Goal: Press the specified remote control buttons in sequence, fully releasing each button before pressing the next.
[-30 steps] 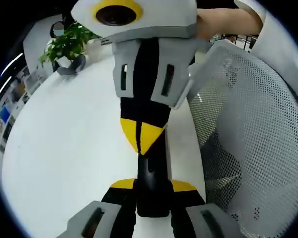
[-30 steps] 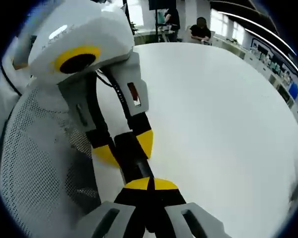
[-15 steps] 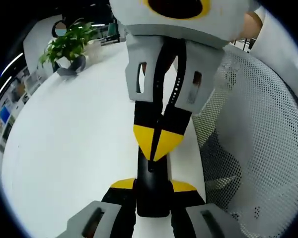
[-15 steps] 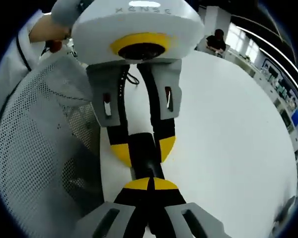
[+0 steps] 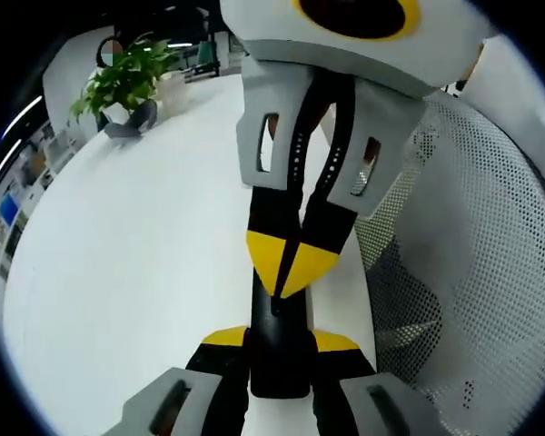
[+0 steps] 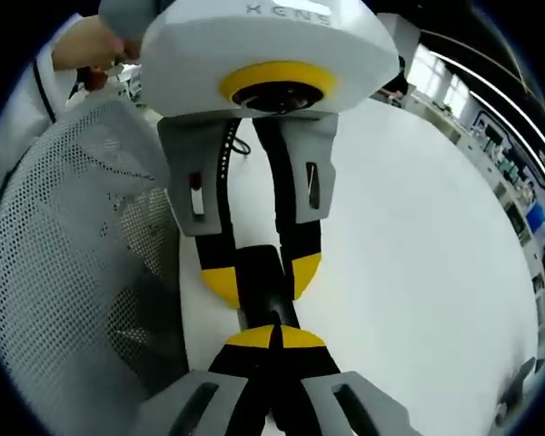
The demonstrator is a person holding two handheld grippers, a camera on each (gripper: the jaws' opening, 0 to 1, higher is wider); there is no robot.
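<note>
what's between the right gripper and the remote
Nothing visible. The right gripper, fingers shut, has its yellow tips down on the remote, which the left gripper clamps from both sides above the white table. Which button lies under the tips cannot be told.

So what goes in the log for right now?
left gripper: shut on remote control | right gripper: shut, tips on remote | table: white

The left gripper view looks close along its fingers over the white round worktop (image 5: 136, 263) toward a leafy green potted plant (image 5: 127, 82). The right gripper view faces back from the opposite end, equally near. Both share the slim black remote control (image 5: 277, 336) and the white perforated mesh chair back (image 6: 64, 272).
</note>
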